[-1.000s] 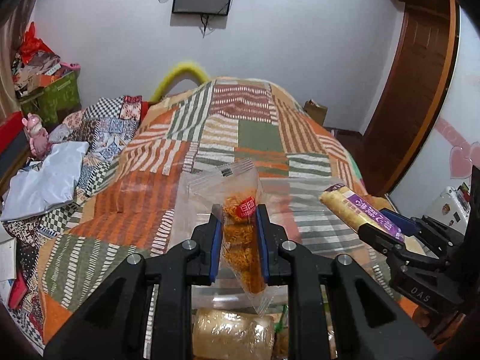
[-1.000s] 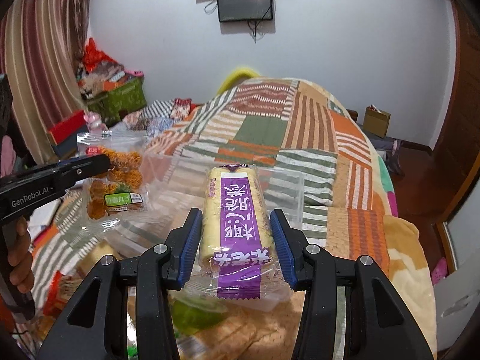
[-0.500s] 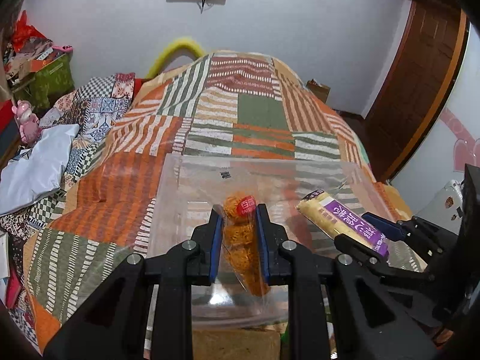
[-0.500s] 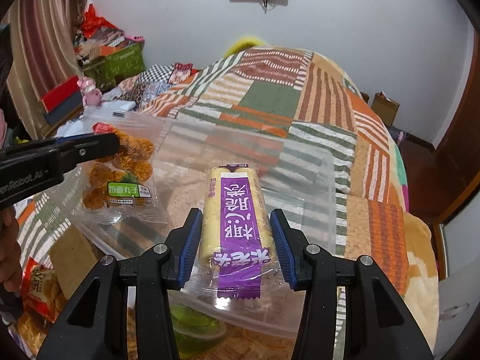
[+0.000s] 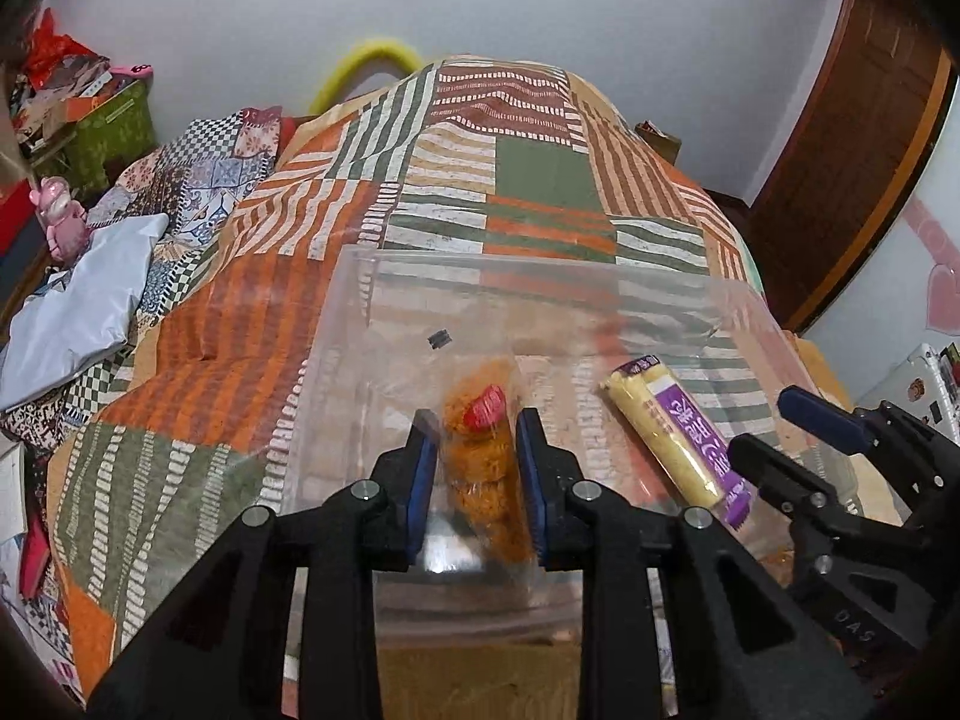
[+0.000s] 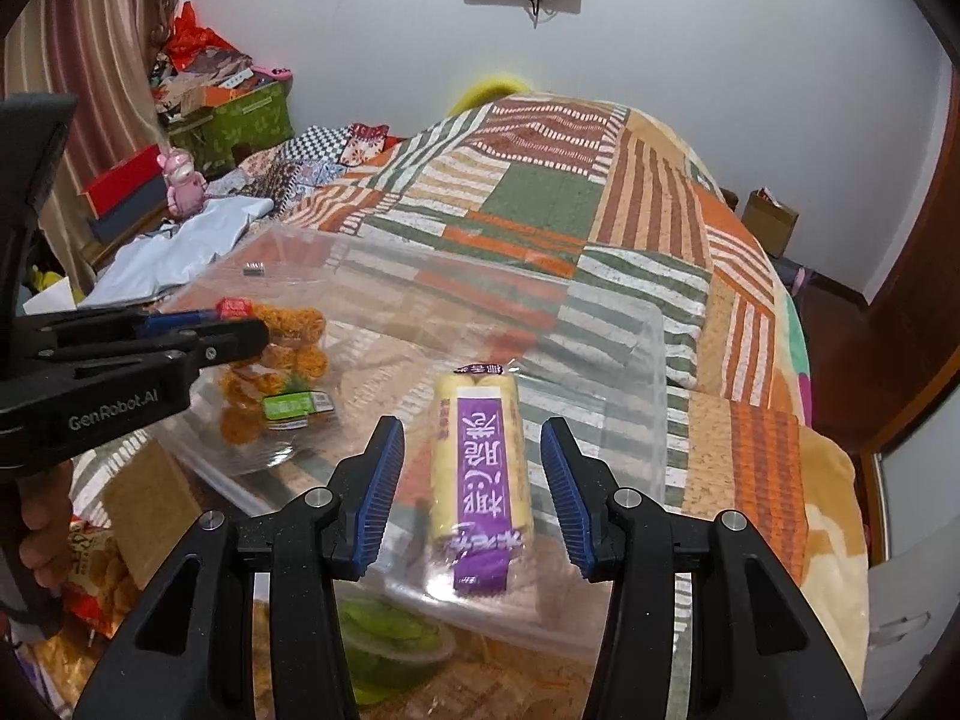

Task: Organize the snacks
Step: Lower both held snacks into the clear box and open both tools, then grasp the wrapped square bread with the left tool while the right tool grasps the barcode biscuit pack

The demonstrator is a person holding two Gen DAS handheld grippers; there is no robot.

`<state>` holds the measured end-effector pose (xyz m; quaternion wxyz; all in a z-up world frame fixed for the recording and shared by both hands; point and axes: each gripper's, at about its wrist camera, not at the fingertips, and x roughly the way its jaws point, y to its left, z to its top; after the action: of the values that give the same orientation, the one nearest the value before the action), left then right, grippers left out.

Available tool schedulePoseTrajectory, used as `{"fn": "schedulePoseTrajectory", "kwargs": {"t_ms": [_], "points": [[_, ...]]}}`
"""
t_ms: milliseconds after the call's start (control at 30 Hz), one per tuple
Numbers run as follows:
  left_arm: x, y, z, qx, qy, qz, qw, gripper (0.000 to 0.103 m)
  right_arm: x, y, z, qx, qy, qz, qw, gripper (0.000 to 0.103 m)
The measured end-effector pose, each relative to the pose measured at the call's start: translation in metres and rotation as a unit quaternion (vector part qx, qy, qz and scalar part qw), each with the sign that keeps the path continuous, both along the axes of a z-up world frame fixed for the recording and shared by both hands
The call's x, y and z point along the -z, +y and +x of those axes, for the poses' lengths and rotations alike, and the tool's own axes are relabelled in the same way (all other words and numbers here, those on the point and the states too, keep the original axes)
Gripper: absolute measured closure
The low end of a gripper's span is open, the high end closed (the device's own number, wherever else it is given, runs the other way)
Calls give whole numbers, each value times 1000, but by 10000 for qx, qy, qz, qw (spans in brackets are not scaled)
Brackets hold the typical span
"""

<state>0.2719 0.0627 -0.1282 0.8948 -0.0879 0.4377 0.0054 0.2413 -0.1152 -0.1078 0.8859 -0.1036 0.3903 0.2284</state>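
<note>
A clear plastic bin [image 5: 600,294] [image 6: 654,360] stands on the patchwork bed. My left gripper [image 5: 477,456] is shut on a clear bag of orange fried snacks [image 5: 480,468] and holds it inside the bin; the bag also shows in the right wrist view [image 6: 276,384]. My right gripper [image 6: 471,480] is open, its jaws apart on both sides of a yellow roll with a purple label [image 6: 483,468], which lies in the bin. The roll also shows in the left wrist view [image 5: 678,438], with my right gripper [image 5: 774,432] just behind it.
More snack packs lie under and before the bin: a green cup [image 6: 390,642], a tan pack [image 6: 150,510], an orange bag [image 6: 96,570]. The patchwork blanket [image 5: 528,180] spreads beyond. Clutter and a green box [image 6: 240,120] stand at the left; a door [image 5: 864,138] at the right.
Both grippers moved down into the bin. My right gripper opened and let go of the yellow roll, which now lies in the bin. The left stays shut on the orange snack bag.
</note>
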Motion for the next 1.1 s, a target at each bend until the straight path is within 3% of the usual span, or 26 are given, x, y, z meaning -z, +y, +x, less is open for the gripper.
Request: {"fn": "schedulePoseTrajectory", "kwargs": {"t_ms": [67, 400, 667, 867, 1100], "points": [[-5, 1, -7, -49, -75, 21, 10000, 60, -6, -3, -5, 10, -63, 56, 10000, 55], [-49, -9, -55, 31, -708, 383, 9968, 40, -39, -27, -37, 169, -369, 459, 9981, 49], [-69, -21, -98, 168, -1006, 663, 9926, 19, -55, -47, -64, 318, -581, 597, 9960, 44], [-60, -22, -116, 261, -847, 670, 9938, 14, -47, -60, -78, 433, -565, 580, 9958, 40], [-23, -14, -117, 281, -335, 629, 9971, 14, -17, -61, -80, 422, -192, 466, 9978, 40]]}}
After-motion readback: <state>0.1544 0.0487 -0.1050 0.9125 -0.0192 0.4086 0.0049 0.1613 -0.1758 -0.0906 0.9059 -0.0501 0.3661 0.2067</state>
